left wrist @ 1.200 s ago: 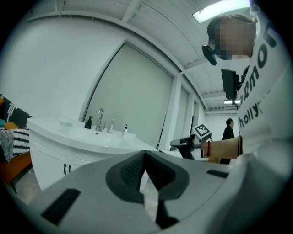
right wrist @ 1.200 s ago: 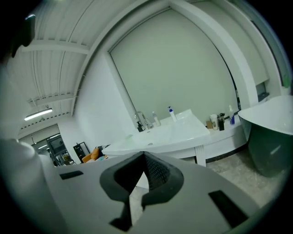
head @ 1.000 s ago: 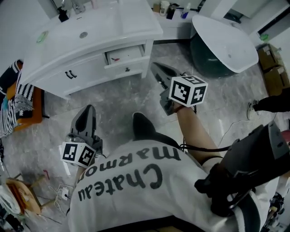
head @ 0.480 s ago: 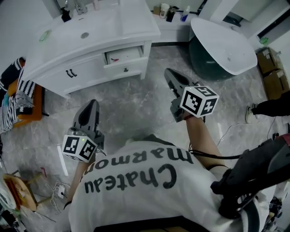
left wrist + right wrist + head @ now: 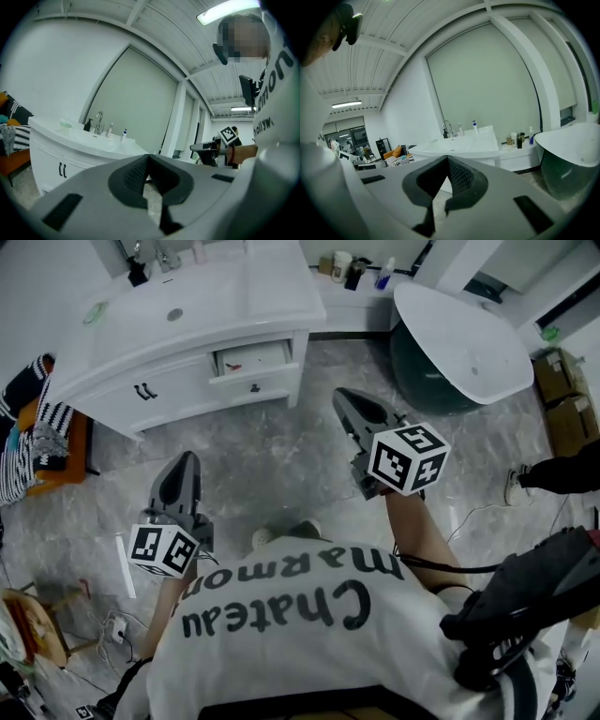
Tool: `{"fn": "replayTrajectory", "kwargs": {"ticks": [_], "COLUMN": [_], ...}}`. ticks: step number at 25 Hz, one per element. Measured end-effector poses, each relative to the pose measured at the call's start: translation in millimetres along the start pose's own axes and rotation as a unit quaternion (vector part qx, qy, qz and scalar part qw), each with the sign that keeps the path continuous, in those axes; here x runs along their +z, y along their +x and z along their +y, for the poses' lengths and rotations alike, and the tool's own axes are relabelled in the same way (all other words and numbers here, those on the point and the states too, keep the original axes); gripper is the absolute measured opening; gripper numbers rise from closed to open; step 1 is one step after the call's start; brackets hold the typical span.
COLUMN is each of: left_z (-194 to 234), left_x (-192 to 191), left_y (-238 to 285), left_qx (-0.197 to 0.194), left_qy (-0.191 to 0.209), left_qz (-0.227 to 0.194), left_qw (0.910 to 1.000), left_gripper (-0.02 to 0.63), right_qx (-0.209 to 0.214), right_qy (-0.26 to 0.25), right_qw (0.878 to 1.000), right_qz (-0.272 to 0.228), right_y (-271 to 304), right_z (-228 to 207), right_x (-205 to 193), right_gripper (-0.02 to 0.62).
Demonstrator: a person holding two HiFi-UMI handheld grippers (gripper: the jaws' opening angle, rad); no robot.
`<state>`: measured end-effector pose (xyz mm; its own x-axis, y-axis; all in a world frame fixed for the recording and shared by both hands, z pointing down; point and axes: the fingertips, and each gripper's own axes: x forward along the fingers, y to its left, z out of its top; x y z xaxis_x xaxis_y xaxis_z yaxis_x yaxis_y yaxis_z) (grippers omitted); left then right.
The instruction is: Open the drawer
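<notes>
The white vanity (image 5: 187, 310) stands at the top left of the head view. Its upper drawer (image 5: 251, 359) is pulled part way out, with something small and red inside and a dark knob (image 5: 254, 387) on the front below it. My right gripper (image 5: 339, 393) (image 5: 447, 159) hovers over the grey floor to the right of the drawer, apart from it, shut and empty. Farther back on the left, my left gripper (image 5: 186, 459) (image 5: 148, 157) is also shut with nothing in it. It points toward the vanity (image 5: 70, 145), whose door handles (image 5: 61, 169) show.
A white bathtub (image 5: 459, 329) stands at the top right, with bottles (image 5: 356, 266) on the ledge behind. An orange seat with striped cloth (image 5: 33, 442) is at the left. Cables (image 5: 117, 629) lie on the floor. Cardboard boxes (image 5: 562, 381) and another person's shoe (image 5: 515, 486) are at the right.
My right gripper has drawn back from the drawer toward the right and rolled a little. The left gripper has shifted slightly. The drawer stays as far out as before.
</notes>
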<state>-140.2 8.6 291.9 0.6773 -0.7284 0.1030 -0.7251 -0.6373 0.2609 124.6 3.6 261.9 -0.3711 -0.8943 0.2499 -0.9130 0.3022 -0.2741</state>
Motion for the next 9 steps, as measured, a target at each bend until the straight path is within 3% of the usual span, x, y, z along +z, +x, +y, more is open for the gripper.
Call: {"fn": "replayTrajectory", "kwargs": {"ticks": [9], "left_z": [-4.6], "left_x": [-10.5], "left_y": [-2.1], "left_qx": [0.01], "left_qy": [-0.001], "left_qz": [0.004], "left_qw": [0.9999], "left_gripper": [0.006], "right_qx": [0.01], "right_qy": [-0.004], "right_qw": [1.0], "right_qz": [-0.004], "right_y": [3.3], "right_z": [-0.6], "right_x": [-2.8], "right_gripper": [0.011]}}
